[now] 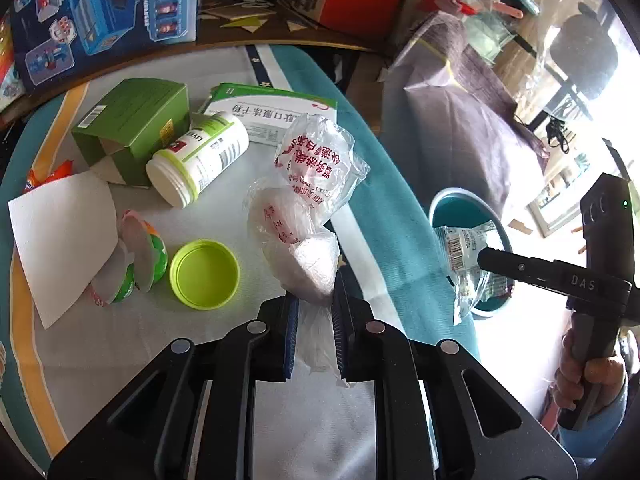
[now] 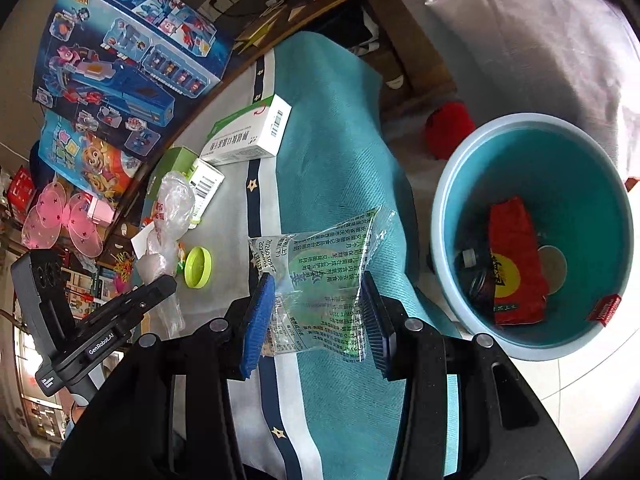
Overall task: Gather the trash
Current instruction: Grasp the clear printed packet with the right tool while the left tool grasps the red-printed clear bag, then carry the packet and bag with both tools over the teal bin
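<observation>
My left gripper [image 1: 314, 312] is shut on a clear plastic bag with red print [image 1: 308, 200] and holds it up over the table; the bag also shows in the right wrist view [image 2: 172, 208]. My right gripper [image 2: 318, 308] has its jaws apart around a clear wrapper with green print [image 2: 320, 264], which hangs between the pads. In the left wrist view that wrapper [image 1: 466, 264] hangs over the blue bin [image 1: 452, 200]. The blue bin [image 2: 460, 184] stands on the floor to the right and holds a red packet [image 2: 516, 268] and other trash.
On the table lie a white bottle [image 1: 200, 156], its green lid [image 1: 204, 274], a green box [image 1: 136, 128], a white and green medicine box [image 1: 276, 112], a jelly cup [image 1: 136, 260] and white paper [image 1: 60, 232]. A toy box [image 2: 120, 60] stands behind.
</observation>
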The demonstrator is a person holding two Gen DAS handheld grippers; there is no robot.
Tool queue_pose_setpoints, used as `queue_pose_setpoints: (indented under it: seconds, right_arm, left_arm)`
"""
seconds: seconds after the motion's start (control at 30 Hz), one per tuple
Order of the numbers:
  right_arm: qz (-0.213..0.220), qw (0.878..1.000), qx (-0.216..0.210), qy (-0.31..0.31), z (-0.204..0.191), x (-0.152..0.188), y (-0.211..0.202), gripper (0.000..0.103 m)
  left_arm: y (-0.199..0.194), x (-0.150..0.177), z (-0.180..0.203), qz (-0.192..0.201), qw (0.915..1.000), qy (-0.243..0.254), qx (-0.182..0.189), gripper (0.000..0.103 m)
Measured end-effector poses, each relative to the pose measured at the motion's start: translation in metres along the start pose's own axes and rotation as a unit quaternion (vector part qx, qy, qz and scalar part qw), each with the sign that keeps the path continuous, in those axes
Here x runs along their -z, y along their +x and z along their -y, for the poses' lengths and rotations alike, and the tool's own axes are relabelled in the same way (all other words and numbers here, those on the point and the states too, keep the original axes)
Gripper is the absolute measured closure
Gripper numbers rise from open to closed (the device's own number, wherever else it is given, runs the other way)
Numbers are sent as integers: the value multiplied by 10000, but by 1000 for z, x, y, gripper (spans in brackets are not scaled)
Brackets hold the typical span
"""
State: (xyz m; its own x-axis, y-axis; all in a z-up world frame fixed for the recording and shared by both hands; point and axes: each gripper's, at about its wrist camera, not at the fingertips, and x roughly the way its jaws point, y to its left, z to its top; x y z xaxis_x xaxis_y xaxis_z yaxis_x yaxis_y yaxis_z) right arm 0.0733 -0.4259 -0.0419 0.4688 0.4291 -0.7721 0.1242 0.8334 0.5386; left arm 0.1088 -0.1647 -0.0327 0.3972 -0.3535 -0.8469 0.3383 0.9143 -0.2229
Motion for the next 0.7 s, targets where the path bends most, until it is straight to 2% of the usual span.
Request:
queue_pose_setpoints:
  seconds: [0.3, 0.5, 0.7]
  right_arm:
    - [660, 9964, 184, 509, 54, -5, -60, 61]
    - [1039, 9896, 430, 893, 96, -6, -101, 61]
    - [1063, 9861, 633, 1108, 126, -5, -115, 61]
  left_arm:
    - [11, -12, 71, -183, 9954, 855, 391, 87]
    - [38, -18, 135, -438, 9853, 1511, 672, 87]
    - [70, -18, 180, -749, 9756, 1865, 885, 87]
